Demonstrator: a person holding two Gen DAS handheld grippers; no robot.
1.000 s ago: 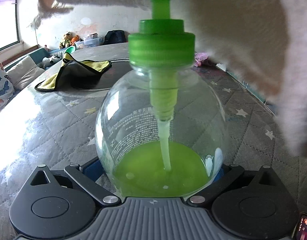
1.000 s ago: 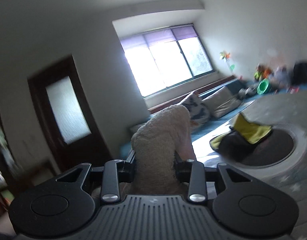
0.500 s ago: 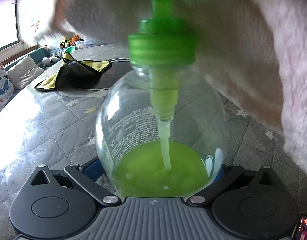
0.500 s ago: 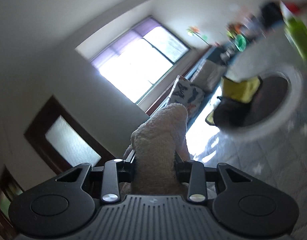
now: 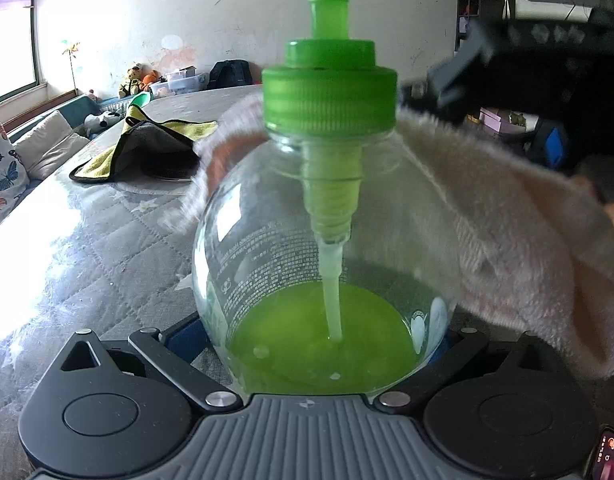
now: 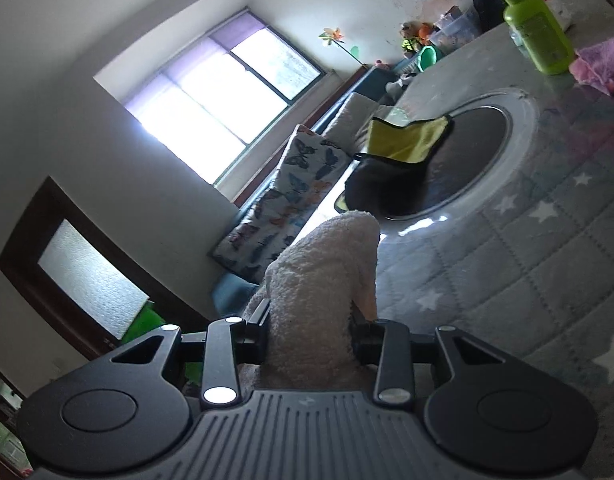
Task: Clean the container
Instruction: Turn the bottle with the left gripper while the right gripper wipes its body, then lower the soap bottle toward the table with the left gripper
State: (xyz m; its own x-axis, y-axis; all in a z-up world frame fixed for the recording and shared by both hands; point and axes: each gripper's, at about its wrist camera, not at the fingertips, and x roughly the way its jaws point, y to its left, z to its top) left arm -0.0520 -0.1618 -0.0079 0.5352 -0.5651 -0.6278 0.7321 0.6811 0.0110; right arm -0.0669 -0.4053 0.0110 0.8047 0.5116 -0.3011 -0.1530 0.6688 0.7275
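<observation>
Two tools are at work, and both are full. The left tool (image 5: 327, 344) is clamped on the round, clear container (image 5: 267, 240), its blue-padded fingers (image 5: 185, 338) pressing the lower sides of the glass-like body, which sits upright over the grey quilted table (image 5: 107, 248). The right tool (image 6: 311, 332) is closed down narrow on a fluffy cream cloth (image 6: 327, 280), a bunch of which sticks out ahead of the jaws. Seen from the left wrist, that cloth (image 5: 527, 232) is draped round the far and right side of the container, just below the green pump cap (image 5: 331, 96); the dark blurred right tool (image 5: 547, 80) stands above and behind it. Whether the cloth actually presses the surface there I cannot tell for sure, though it appears to lie against it.

My judgement: the wipe is in hand, not finished. The near face of the container, with its printed text, looks fairly clear, but no frame shows how clean the back is. Green liquid (image 5: 319, 340) pools in the bottom, with the pump tube dipping into it, so the inside is plainly not being emptied here. Left to do, likely: work the cloth round the remaining sides and the shoulder under the cap, then set the container down.

Further off on the table lie a yellow and grey cloth (image 5: 147, 144) by a dark round inset (image 6: 467, 160), a green bottle (image 6: 539, 36) and a pink cloth (image 6: 603, 64).
</observation>
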